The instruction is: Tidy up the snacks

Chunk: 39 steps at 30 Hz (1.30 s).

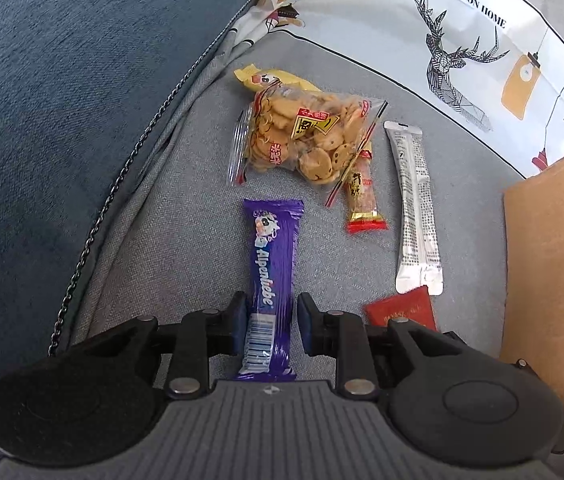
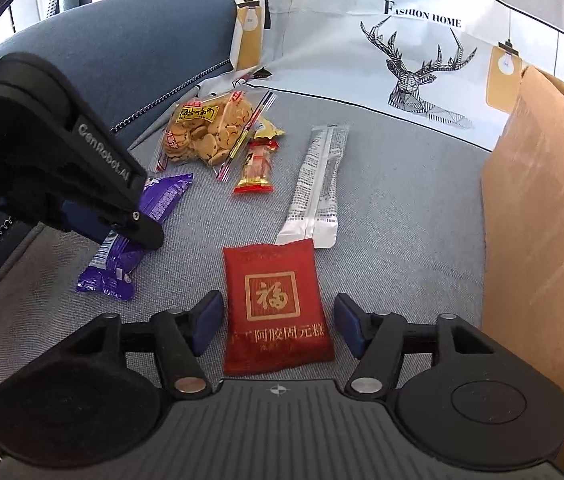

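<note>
A purple Alpenliebe bar lies on the grey cushion between the jaws of my left gripper, which is open and straddles its lower half. The bar also shows in the right wrist view under the left gripper. My right gripper is open around a red packet with a gold character, not touching it. The red packet's corner shows in the left wrist view. Further off lie a clear bag of biscuits, a small red-and-gold snack and a silver stick sachet.
A brown cardboard box stands at the right, its wall also in the left wrist view. A white deer-print "Fashion Home" cushion lies behind the snacks. A blue sofa back rises at the left. A yellow packet lies under the biscuit bag.
</note>
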Motion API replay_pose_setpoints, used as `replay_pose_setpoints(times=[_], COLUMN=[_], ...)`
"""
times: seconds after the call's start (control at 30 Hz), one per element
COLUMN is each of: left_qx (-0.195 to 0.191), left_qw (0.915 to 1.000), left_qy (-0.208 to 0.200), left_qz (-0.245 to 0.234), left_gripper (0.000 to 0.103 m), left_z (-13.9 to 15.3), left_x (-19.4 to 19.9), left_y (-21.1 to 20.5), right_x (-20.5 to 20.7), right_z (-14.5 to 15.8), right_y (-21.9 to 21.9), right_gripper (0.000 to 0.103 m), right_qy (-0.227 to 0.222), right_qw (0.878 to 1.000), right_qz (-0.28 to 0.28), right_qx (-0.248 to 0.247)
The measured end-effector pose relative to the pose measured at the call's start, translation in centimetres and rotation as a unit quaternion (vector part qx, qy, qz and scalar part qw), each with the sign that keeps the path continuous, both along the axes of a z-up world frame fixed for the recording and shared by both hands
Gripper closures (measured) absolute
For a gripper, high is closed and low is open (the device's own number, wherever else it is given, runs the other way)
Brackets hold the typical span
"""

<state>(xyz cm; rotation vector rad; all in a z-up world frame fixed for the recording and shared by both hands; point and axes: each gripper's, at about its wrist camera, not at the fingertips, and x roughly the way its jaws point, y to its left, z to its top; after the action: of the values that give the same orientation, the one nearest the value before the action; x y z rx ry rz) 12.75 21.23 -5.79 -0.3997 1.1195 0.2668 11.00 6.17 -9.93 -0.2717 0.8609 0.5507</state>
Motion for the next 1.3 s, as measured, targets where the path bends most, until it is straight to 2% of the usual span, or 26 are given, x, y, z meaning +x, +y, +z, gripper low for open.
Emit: replay_pose_setpoints(times=[0.23, 0.3, 0.4, 0.53, 0.63, 1.03, 1.13, 1.3], left_qx=[0.014, 0.016, 0.022, 0.019, 0.012, -0.026, -0.032, -0.039], left_qw=[0.9999, 0.9998, 0.9996, 0.9998, 0.9998, 0.9956, 0.9928, 0.9874], left_qy=[-0.001, -0.001, -0.001, -0.004, -0.011, -0.09, -0.115, -0.153], left_qz=[-0.01, -0.011, -0.014, -0.008, -0.009, 0.004, 0.006, 0.009], left_gripper=[0.073, 0.073, 0.077, 0.084, 0.085, 0.086, 0.086, 0.086], left_z=[0.0, -0.1, 0.0, 0.0, 0.2, 2.7, 3.7, 5.3], left_x=[0.5, 0.6, 0.5, 0.4, 0.3, -1.6, -2.7, -3.9], left_y=[-0.5, -0.6, -0.6, -0.3, -0.3, -0.1, 0.0, -0.2], right_x=[0.1, 0.0, -0.2, -0.4, -0.5, -3.0, -3.9, -5.1], right_z=[0.0, 0.0, 0.1, 0.3, 0.8, 4.3, 6.0, 10.6], right_y=[0.0, 0.0, 0.1, -0.1, -0.4, -1.8, -2.4, -4.1], right_gripper=[0.036, 0.046, 0.054, 0.057, 0.058, 0.059, 0.059, 0.059], right_qy=[-0.005, -0.006, -0.013, -0.015, -0.021, -0.078, -0.093, -0.132], right_qw=[1.0, 1.0, 1.0, 1.0, 1.0, 0.996, 0.995, 0.989], right_qz=[0.005, 0.01, 0.019, 0.017, 0.012, 0.024, 0.021, 0.01], right_qx=[-0.001, 0.001, -0.002, 0.002, 0.009, 0.022, 0.033, 0.064])
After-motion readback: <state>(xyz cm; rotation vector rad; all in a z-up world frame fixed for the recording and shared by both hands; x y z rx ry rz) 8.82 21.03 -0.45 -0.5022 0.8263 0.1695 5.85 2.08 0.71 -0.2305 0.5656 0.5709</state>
